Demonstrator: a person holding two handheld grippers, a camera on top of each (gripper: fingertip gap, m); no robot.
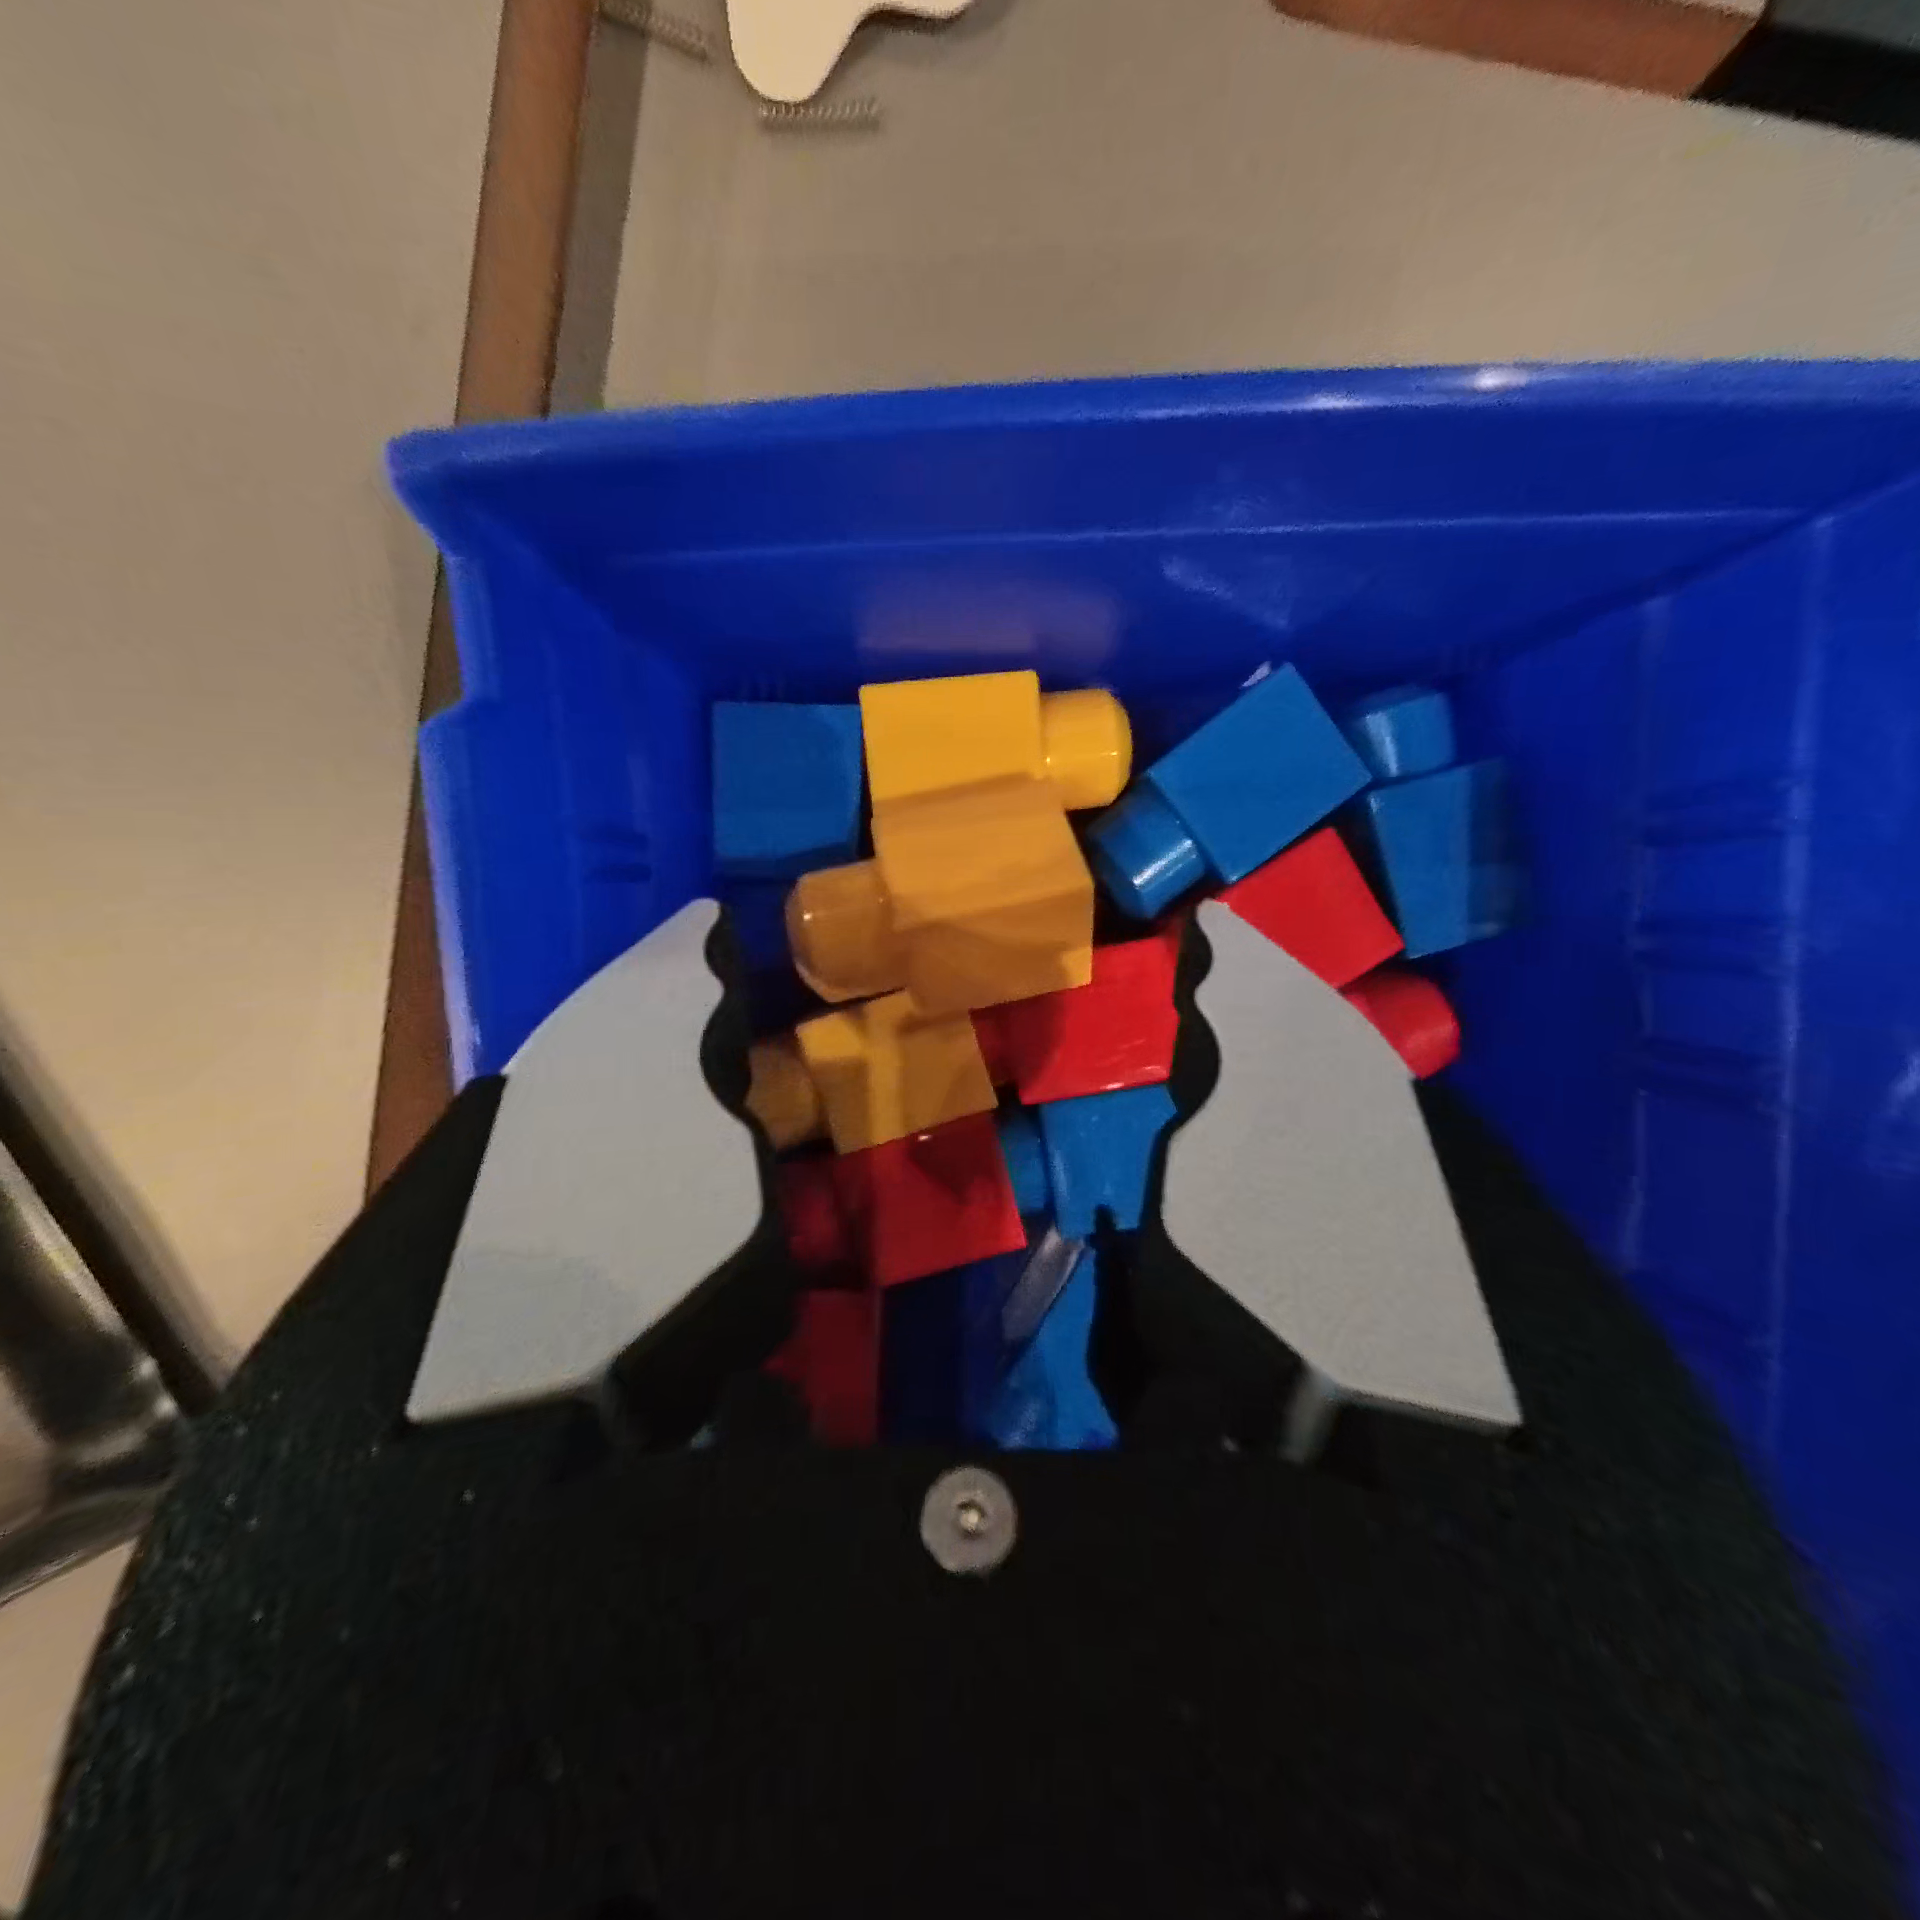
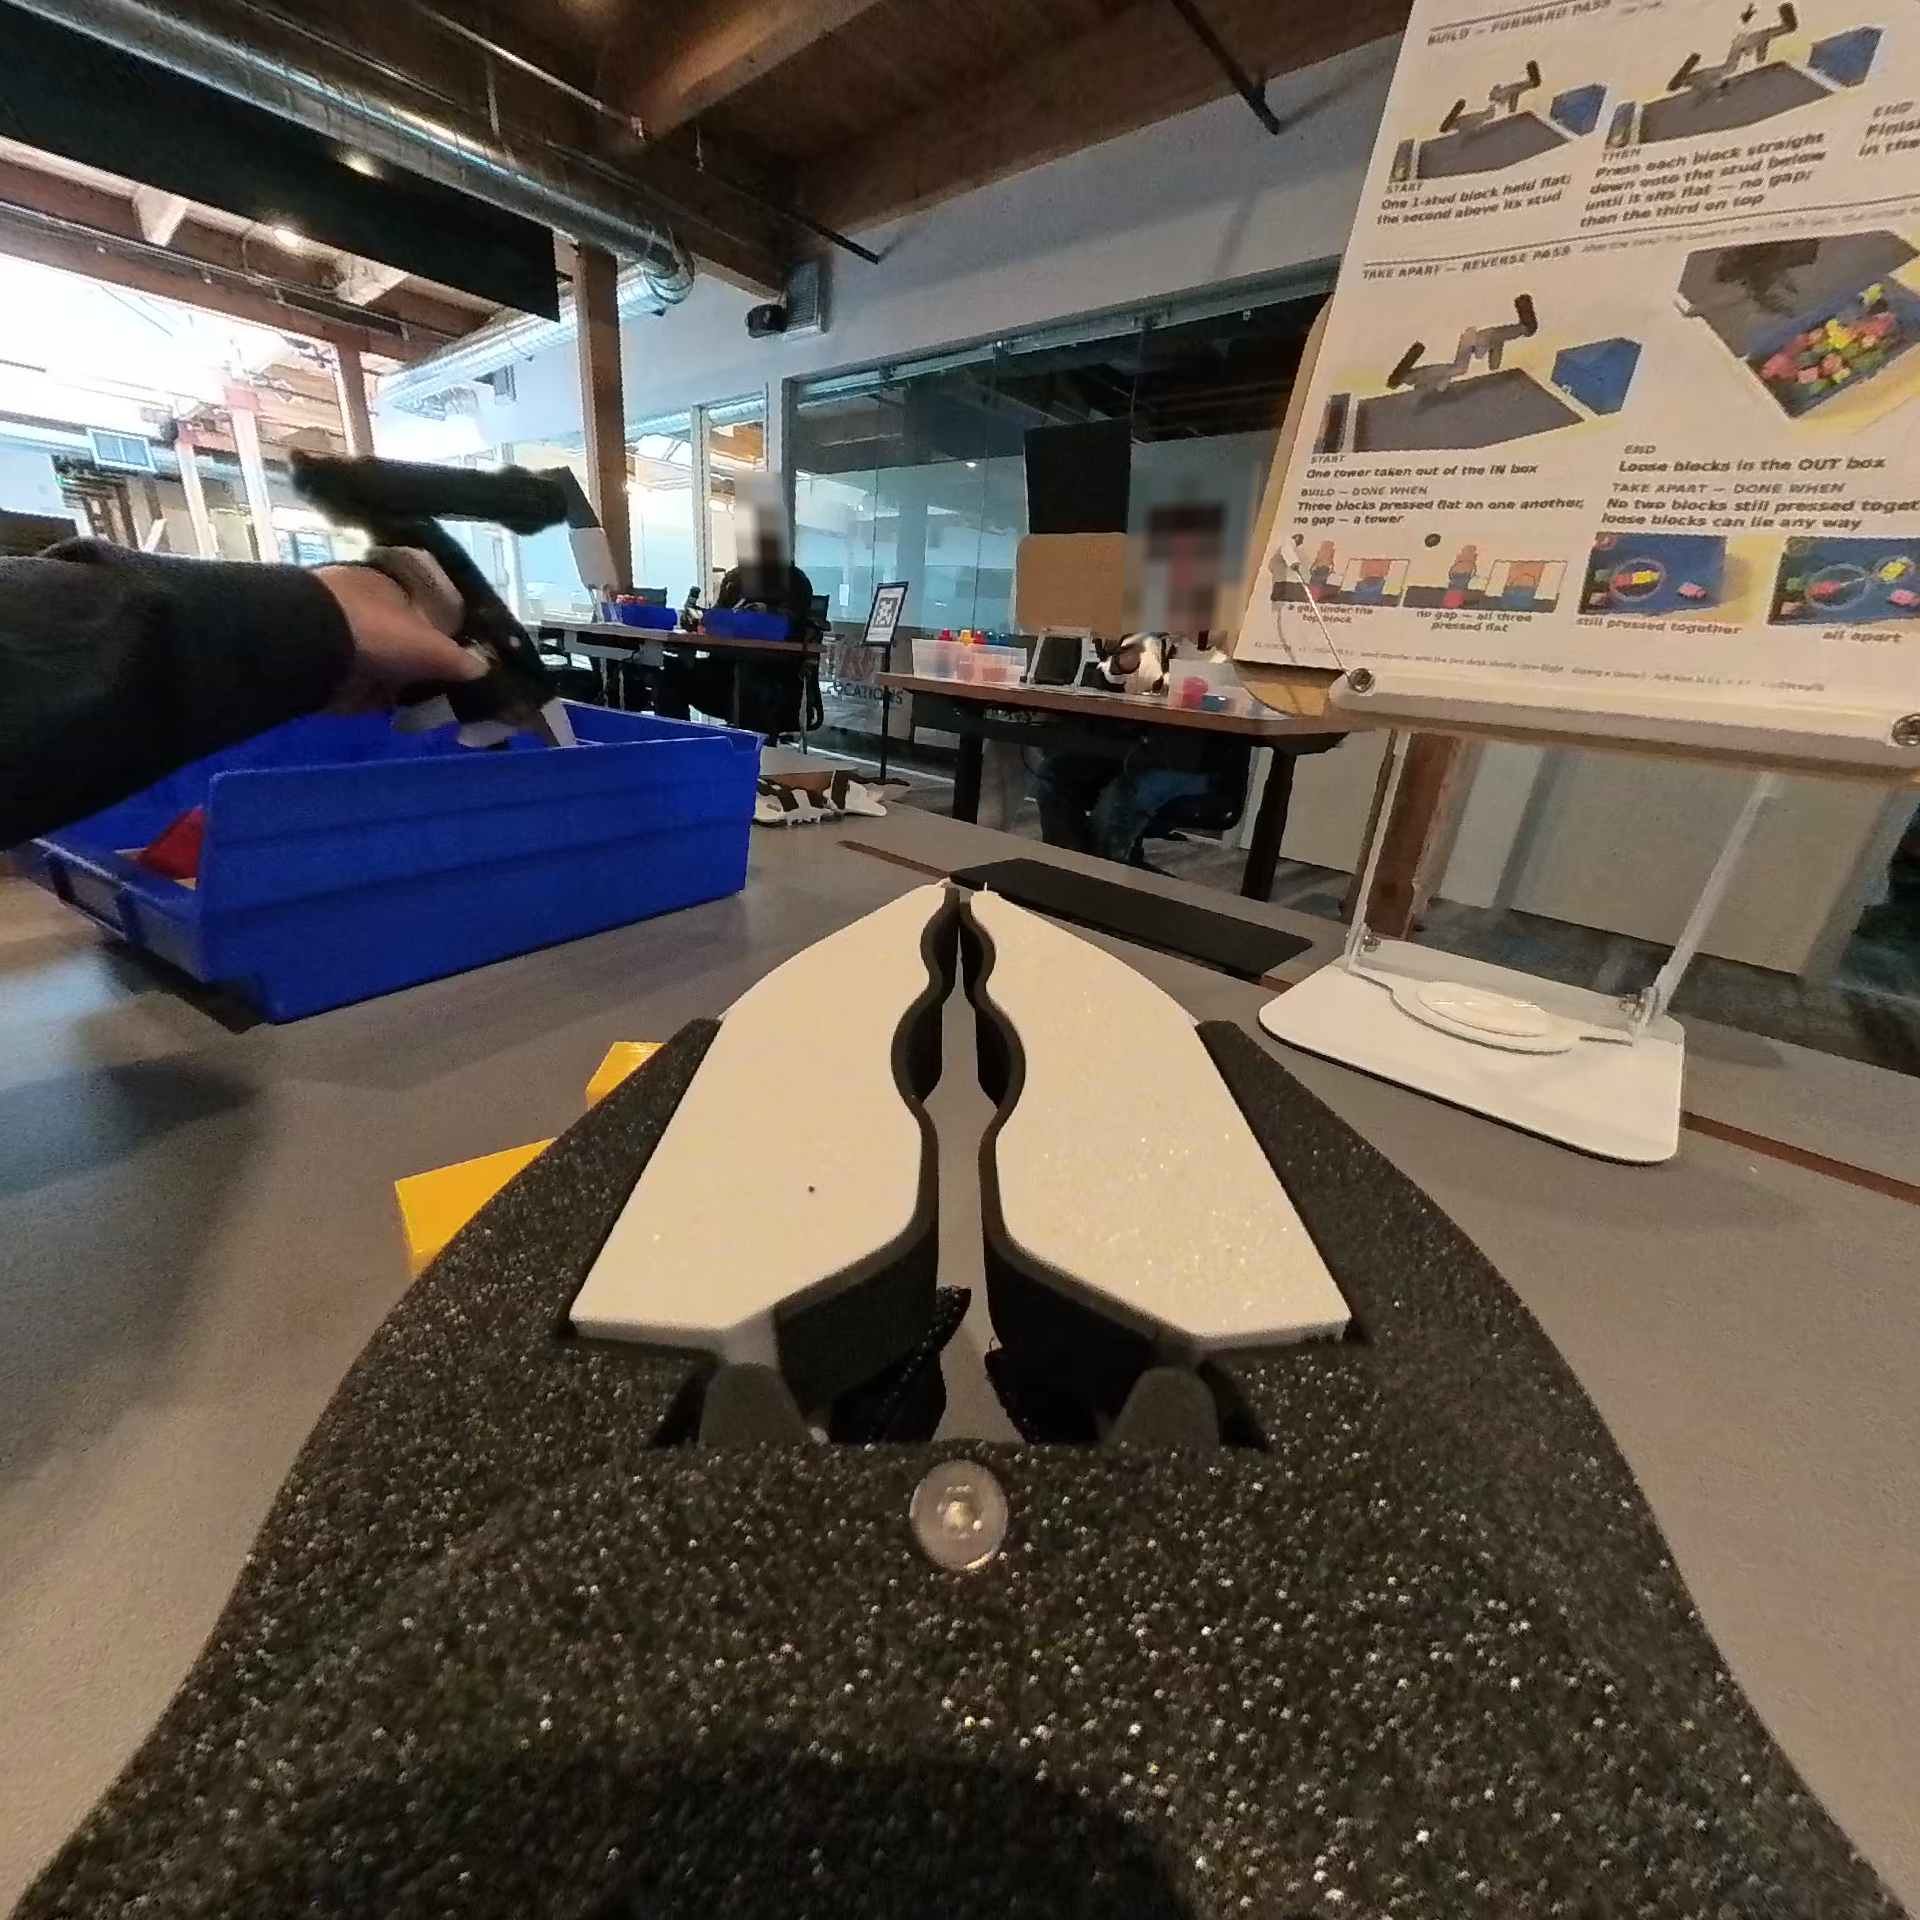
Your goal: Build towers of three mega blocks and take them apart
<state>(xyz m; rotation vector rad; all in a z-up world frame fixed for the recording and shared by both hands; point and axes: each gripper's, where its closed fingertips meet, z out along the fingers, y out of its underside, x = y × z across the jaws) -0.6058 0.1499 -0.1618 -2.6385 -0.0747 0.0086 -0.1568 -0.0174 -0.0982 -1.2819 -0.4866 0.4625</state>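
Observation:
In the left wrist view, a blue bin (image 1: 1143,540) holds a pile of yellow (image 1: 966,894), red (image 1: 1101,1023) and blue blocks (image 1: 1252,795), some pressed together. My left gripper (image 1: 956,925) is open and hangs over the pile, with its fingers to either side of the yellow and red blocks and nothing held. The right wrist view shows it (image 2: 509,717) dipped into the bin (image 2: 436,873), held by a hand. My right gripper (image 2: 961,894) is shut and empty, low over the grey table. A yellow block (image 2: 468,1195) lies to its left, partly hidden under it.
An instruction board on a white stand (image 2: 1486,1049) stands at the right. A flat black pad (image 2: 1132,920) lies ahead of my right gripper. Other tables with bins and seated people are far behind. A metal tube (image 1: 73,1278) runs at the left of the bin.

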